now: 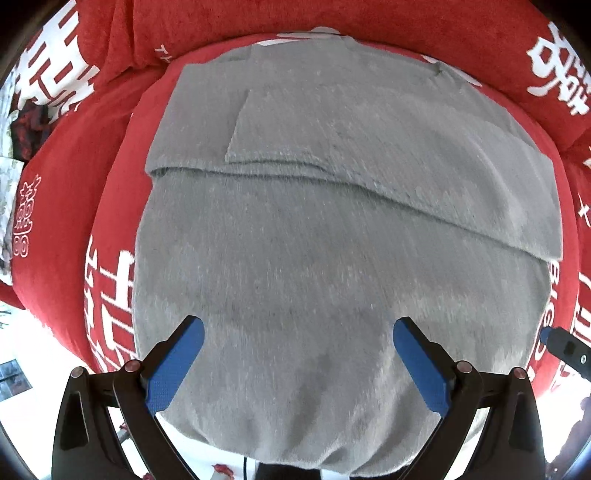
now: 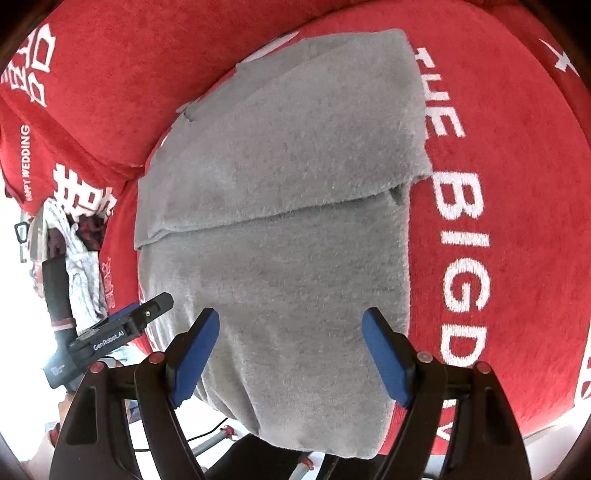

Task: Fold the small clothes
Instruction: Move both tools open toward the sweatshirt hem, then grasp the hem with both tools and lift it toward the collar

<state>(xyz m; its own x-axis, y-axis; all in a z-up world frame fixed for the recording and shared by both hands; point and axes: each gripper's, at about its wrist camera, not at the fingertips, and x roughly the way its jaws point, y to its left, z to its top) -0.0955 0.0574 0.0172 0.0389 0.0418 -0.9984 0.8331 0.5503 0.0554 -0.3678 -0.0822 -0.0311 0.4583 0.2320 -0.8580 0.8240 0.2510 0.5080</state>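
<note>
A grey knitted garment point(image 1: 332, 229) lies spread on a red plush cover point(image 1: 74, 206) printed with large white characters and English words, among them "THE BIG DAY" along its right side in the right wrist view. The upper part of the garment is folded down over itself, with a layered edge running across its middle; its near end hangs over the front edge of the cushioned surface. Behind it, red cushions point(image 1: 369, 18) of the same printed fabric rise as a backrest, so the surface looks like a sofa seat. At the far left lies a heap of pale and dark red patterned cloth point(image 2: 79, 254). Below the seat edge a bright white floor shows, with a thin dark cable point(image 2: 207, 432).

The left gripper point(image 1: 297, 362) hovers over the near part of the garment, its blue-padded fingers point(image 1: 173, 369) released and spread wide with nothing between them. The right gripper point(image 2: 290, 354) is likewise released, fingers apart above the cloth.
</note>
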